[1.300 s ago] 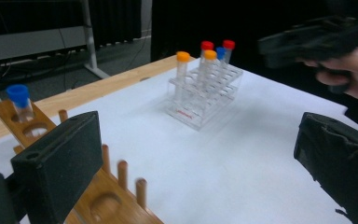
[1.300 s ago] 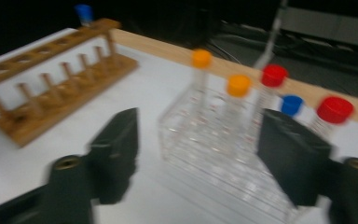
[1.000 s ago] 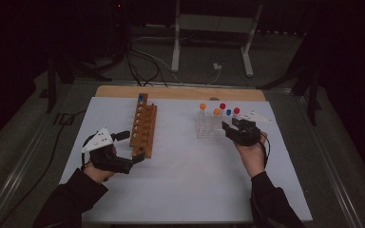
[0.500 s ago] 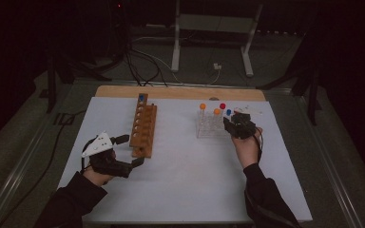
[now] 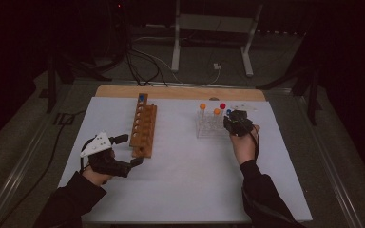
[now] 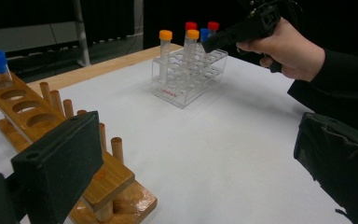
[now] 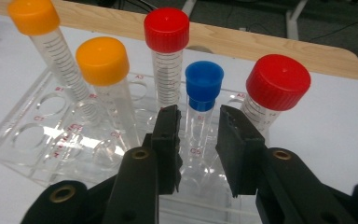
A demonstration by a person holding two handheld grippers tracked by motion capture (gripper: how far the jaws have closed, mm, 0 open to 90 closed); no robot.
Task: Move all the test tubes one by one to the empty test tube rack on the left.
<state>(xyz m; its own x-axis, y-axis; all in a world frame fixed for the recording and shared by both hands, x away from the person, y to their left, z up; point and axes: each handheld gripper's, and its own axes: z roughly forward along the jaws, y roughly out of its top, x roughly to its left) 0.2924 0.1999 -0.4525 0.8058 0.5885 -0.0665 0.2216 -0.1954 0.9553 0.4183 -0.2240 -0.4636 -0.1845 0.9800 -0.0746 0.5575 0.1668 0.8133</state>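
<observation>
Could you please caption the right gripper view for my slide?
Right tongs closing around a blue-capped tube in the clear rack.

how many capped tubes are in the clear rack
5 in the clear rack: two orange on the left, a red at the back, a blue between the right gripper's fingers, and a red on the right.

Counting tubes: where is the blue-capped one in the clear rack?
The blue-capped tube stands between the right gripper jaws, a red-capped tube beside it.
</observation>
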